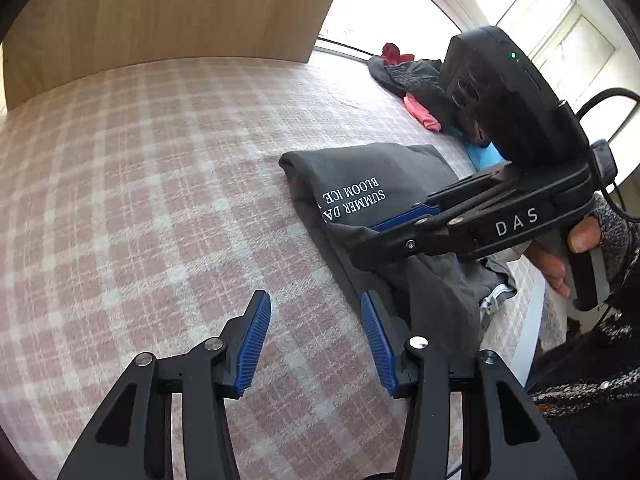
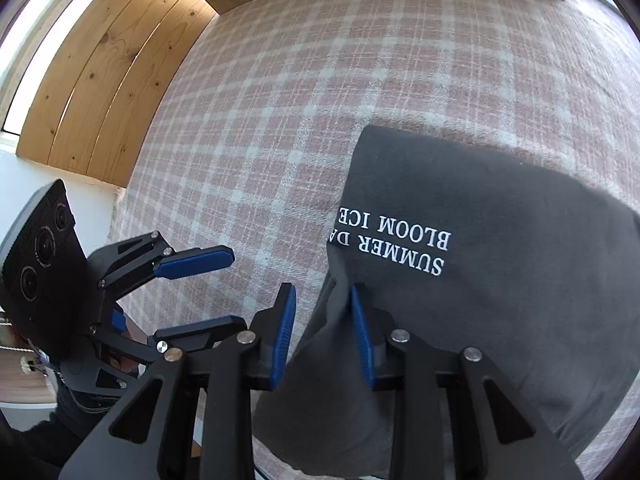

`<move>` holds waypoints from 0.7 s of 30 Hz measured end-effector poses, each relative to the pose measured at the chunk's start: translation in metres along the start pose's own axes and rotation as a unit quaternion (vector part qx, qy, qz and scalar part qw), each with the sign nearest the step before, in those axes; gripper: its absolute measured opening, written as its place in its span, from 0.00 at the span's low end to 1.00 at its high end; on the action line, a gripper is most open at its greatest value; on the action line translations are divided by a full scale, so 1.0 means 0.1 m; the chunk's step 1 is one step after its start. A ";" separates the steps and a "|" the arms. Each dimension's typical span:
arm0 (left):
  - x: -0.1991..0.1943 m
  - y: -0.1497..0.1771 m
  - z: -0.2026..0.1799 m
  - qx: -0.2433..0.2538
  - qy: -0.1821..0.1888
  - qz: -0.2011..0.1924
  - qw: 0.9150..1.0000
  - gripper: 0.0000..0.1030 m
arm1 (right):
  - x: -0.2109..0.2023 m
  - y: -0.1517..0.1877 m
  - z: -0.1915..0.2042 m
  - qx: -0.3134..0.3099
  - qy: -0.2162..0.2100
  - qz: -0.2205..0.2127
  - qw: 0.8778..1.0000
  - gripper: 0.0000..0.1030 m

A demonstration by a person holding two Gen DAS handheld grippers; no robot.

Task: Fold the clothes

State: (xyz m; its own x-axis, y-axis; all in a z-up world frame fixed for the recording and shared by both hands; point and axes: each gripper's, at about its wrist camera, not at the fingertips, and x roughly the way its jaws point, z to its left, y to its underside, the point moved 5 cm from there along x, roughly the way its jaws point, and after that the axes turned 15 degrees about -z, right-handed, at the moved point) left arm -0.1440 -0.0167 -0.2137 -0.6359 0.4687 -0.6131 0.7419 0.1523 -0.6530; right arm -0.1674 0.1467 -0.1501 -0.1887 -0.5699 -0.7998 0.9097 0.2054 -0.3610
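Observation:
A dark grey T-shirt [image 1: 360, 176] [image 2: 500, 200] with white lettering lies folded on the pink checked bedsheet [image 1: 140, 180] [image 2: 320, 80]. My right gripper [image 1: 362, 240] [image 2: 323, 292] reaches over the shirt's near edge. Its jaws are partly closed, with a bunched fold of the grey cloth between the blue pads. The cloth bulges upward there and hangs loose below the gripper. My left gripper [image 1: 314, 296] [image 2: 238, 290] hovers over bare sheet just left of the shirt, open and holding nothing. Its right finger [image 1: 378, 344] is close to the shirt's edge.
A heap of unfolded clothes [image 1: 404, 76], dark, red and pink, with a blue piece [image 1: 486, 156], lies at the bed's far right by a bright window [image 1: 384, 8]. Wooden panels [image 1: 160, 8] [image 2: 100, 80] border the bed. A hand [image 1: 584, 236] holds the right gripper.

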 end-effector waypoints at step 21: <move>-0.13 0.70 -0.87 0.010 0.107 0.091 0.990 0.44 | -0.35 0.41 0.00 -0.097 0.013 -0.067 0.993 0.30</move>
State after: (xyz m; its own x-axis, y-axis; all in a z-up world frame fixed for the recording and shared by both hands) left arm -0.0658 0.0640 -0.2128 -0.4310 0.6607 -0.6147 0.8343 0.0323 -0.5503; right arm -0.1235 0.1751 -0.1375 -0.3157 -0.5818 -0.7495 0.7874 0.2801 -0.5491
